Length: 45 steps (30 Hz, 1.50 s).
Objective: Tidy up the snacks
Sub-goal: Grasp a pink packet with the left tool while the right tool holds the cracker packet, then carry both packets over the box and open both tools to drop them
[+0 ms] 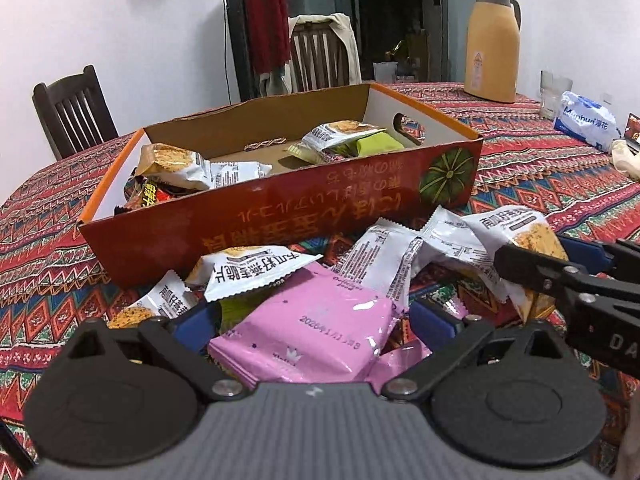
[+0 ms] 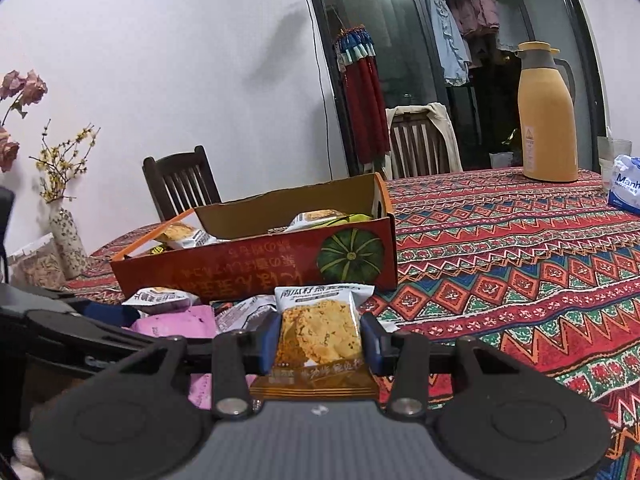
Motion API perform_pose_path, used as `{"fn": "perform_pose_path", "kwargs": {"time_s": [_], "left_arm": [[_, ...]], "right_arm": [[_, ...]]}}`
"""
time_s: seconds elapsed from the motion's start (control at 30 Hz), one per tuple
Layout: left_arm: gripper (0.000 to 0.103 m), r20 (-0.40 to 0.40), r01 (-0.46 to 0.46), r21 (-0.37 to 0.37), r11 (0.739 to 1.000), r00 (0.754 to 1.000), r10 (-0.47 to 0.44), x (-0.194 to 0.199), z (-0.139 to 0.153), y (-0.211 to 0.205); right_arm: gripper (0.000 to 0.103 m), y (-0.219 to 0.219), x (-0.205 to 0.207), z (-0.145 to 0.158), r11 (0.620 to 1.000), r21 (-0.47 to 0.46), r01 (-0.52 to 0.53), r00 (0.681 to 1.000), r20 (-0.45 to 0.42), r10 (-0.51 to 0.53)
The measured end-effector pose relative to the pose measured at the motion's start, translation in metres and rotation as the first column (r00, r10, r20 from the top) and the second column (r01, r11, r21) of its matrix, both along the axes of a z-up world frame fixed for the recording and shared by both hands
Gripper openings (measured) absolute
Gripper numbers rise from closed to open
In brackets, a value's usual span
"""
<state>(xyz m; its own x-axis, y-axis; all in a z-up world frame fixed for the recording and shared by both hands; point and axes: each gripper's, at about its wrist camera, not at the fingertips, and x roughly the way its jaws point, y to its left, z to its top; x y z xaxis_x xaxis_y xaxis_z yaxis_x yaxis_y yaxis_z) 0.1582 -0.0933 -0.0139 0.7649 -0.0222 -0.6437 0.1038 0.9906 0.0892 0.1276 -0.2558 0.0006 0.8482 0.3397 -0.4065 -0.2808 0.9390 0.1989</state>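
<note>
A red cardboard box stands on the patterned table and holds several snack packets. In front of it lies a pile of white oat-crisp packets and pink packets. My left gripper is open, its blue pads either side of a pink packet. My right gripper is shut on an oat-crisp packet, held just in front of the box; it also shows in the left wrist view.
A yellow thermos jug, glasses and a tissue pack stand at the far right. Wooden chairs surround the table. A vase of flowers stands at the left.
</note>
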Motion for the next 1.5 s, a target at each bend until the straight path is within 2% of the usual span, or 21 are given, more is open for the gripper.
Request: {"fn": "perform_pose_path", "kwargs": {"time_s": [0.07,0.17,0.27,0.33,0.4,0.47,0.57,0.97,1.33,1.5], "left_arm": [[0.102,-0.002,0.000,-0.003,1.000,1.000,0.000,0.002,-0.001,0.000],[0.095,-0.014,0.003,-0.009,1.000,1.000,-0.003,0.004,-0.004,0.000],[0.093,-0.019,0.009,-0.010,1.000,1.000,-0.009,0.004,-0.003,0.000],[0.088,-0.020,0.012,-0.015,1.000,1.000,-0.013,0.002,-0.003,0.001],[0.073,-0.014,0.015,-0.019,1.000,1.000,-0.016,-0.001,-0.001,0.001],[0.064,-0.007,0.014,-0.028,0.999,1.000,-0.015,-0.004,0.001,0.001],[0.063,0.013,-0.017,-0.011,1.000,1.000,0.017,-0.008,0.002,0.002],[0.063,0.104,-0.024,-0.048,0.999,0.994,0.029,-0.035,0.023,0.012],[0.062,0.222,-0.013,-0.088,0.996,0.975,0.032,-0.055,0.056,0.017],[0.062,0.259,-0.022,-0.096,0.995,0.965,0.047,-0.053,0.068,0.021]], "right_arm": [[0.042,0.000,0.000,0.000,1.000,0.001,-0.007,1.000,0.002,0.007],[0.042,0.000,0.001,0.000,1.000,0.004,-0.010,1.000,0.001,0.010],[0.042,0.000,-0.001,0.000,1.000,0.003,-0.008,1.000,0.001,0.008],[0.043,0.000,-0.001,0.000,1.000,0.007,-0.008,1.000,0.006,0.008],[0.043,0.000,-0.002,0.000,1.000,0.009,-0.007,1.000,0.009,0.007],[0.043,0.000,-0.002,0.000,1.000,0.007,-0.005,1.000,0.009,0.005],[0.042,0.000,-0.003,0.000,1.000,0.004,0.000,1.000,0.012,0.000],[0.043,0.001,-0.006,0.001,1.000,-0.012,0.024,0.999,0.036,-0.023],[0.042,0.005,-0.005,0.005,0.997,-0.033,0.075,0.997,0.035,-0.074],[0.042,0.005,-0.008,0.021,0.997,-0.016,0.081,0.994,0.077,-0.080]]}}
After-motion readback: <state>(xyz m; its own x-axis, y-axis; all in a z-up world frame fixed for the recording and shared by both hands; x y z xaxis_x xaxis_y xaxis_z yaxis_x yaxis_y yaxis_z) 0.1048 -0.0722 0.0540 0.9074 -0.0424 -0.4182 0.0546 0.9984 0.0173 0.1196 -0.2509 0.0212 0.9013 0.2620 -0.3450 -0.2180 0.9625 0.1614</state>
